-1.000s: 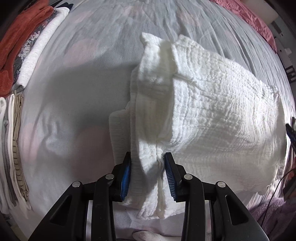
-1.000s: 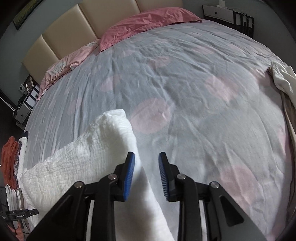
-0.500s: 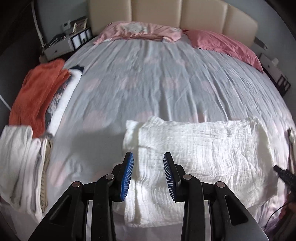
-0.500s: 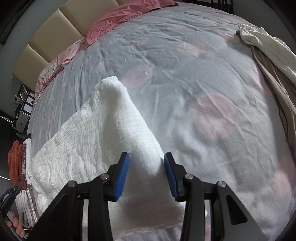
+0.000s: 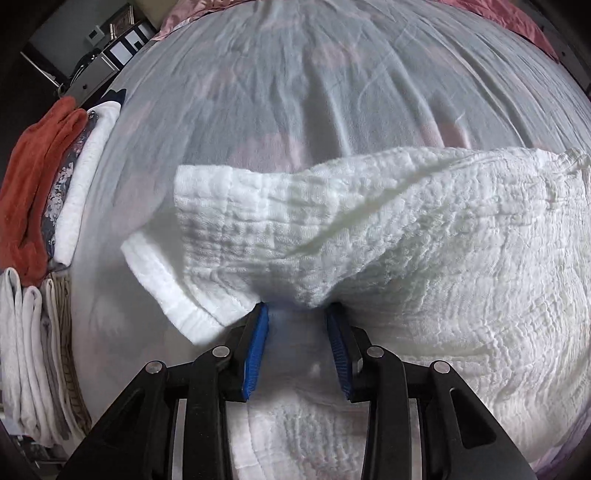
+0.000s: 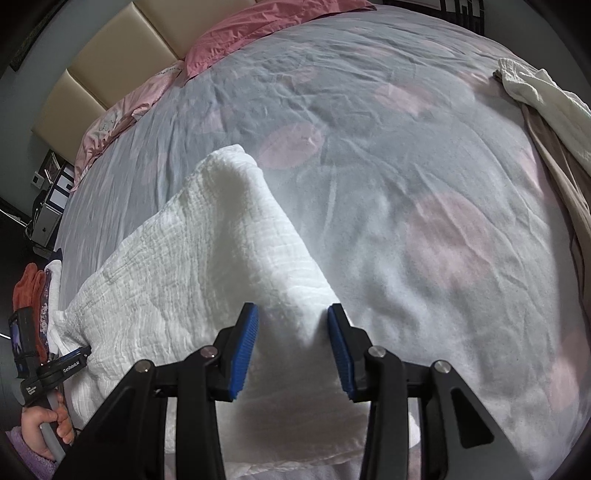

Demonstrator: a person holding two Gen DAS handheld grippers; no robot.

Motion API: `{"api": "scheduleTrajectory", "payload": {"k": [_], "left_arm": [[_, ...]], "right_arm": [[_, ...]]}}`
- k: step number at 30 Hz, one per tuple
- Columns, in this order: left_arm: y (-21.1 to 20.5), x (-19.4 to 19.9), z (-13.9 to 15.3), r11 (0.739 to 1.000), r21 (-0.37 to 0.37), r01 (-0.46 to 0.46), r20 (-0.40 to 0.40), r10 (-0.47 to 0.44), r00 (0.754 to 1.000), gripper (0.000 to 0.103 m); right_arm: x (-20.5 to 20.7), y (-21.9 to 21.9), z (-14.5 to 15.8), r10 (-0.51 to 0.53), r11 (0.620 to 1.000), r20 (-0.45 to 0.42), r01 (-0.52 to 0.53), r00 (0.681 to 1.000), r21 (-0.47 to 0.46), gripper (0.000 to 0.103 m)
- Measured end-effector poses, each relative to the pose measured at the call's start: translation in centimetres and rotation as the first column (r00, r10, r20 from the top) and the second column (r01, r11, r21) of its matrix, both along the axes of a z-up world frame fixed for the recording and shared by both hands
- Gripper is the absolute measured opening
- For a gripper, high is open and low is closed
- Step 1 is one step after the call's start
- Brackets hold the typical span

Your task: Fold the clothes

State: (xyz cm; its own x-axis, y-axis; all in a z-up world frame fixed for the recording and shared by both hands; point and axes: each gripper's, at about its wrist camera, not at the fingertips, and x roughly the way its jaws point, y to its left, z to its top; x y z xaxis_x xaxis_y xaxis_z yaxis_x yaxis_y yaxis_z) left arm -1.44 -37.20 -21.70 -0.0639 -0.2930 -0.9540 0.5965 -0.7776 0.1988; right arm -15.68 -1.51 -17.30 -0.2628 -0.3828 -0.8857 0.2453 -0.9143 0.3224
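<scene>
A white crinkled garment lies folded on the grey bedspread with pink spots. My left gripper is open; its blue pads stand at the garment's near left edge, where the cloth bunches just above the tips. In the right wrist view the same garment rises in a ridge toward my right gripper. That gripper is open, with cloth lying between its blue pads. The left gripper's handle and the hand on it show at the far left.
Folded clothes, orange, floral and white, are stacked along the bed's left edge, with more pale folded pieces below. A white garment and a beige one lie at the right edge. Pink pillows and a padded headboard are at the far end.
A second ago my left gripper had cloth between its jaws, then it drew back. Now it is low at the garment's left edge again. My right gripper has widened over the cloth ridge.
</scene>
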Motion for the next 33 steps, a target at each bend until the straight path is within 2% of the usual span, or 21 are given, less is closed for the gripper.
{"api": "scheduleTrajectory", "payload": {"k": [6, 9, 13, 16, 19, 22, 25, 28, 30, 33], "left_arm": [[1.2, -0.6, -0.1, 0.995, -0.089, 0.052, 0.044, -0.048, 0.998, 0.035], [1.4, -0.2, 0.7, 0.993, -0.105, 0.053, 0.017, -0.051, 0.999, 0.035], [1.6, 0.3, 1.8, 0.991, -0.126, 0.052, -0.021, -0.055, 0.998, 0.036], [1.4, 1.0, 3.7, 0.994, -0.106, 0.019, -0.124, -0.032, 0.992, 0.036], [1.7, 1.8, 5.4, 0.998, -0.067, -0.001, -0.234, -0.015, 0.972, 0.036], [2.1, 2.3, 6.9, 0.997, -0.071, -0.022, -0.324, -0.002, 0.946, 0.036], [3.3, 2.6, 8.0, 0.995, -0.102, -0.021, -0.374, -0.019, 0.927, 0.036], [4.4, 2.6, 8.6, 0.994, -0.11, 0.019, -0.393, -0.061, 0.918, 0.036], [5.1, 2.5, 8.8, 0.991, -0.118, 0.066, -0.402, -0.108, 0.909, 0.037], [5.6, 2.4, 9.1, 0.984, -0.133, 0.117, -0.44, -0.164, 0.883, 0.066]], "right_arm": [[-0.6, -0.6, -0.2, 0.014, 1.0, 0.025, -0.014, 1.0, -0.012, 0.04], [-0.5, 0.0, 0.6, 0.001, 0.999, 0.01, -0.001, 1.0, -0.037, 0.04], [-0.4, 0.7, 2.2, -0.014, 1.0, -0.055, 0.012, 0.998, -0.023, 0.04], [-0.3, 1.0, 3.5, -0.015, 1.0, -0.118, 0.015, 0.993, -0.009, 0.04], [-0.3, 1.4, 4.2, -0.018, 0.997, -0.112, 0.009, 0.994, -0.08, 0.04], [-0.2, 1.3, 5.0, 0.009, 0.992, -0.1, -0.021, 0.995, -0.125, 0.04], [0.4, 1.0, 5.9, 0.023, 0.99, -0.167, -0.046, 0.986, -0.132, 0.038], [0.8, 0.6, 6.3, 0.035, 0.989, -0.239, -0.068, 0.97, -0.129, 0.038], [0.8, 0.1, 6.2, 0.061, 0.991, -0.256, -0.089, 0.965, -0.1, 0.038], [0.6, -0.5, 5.6, 0.108, 0.987, -0.227, -0.131, 0.968, -0.09, 0.038]]}}
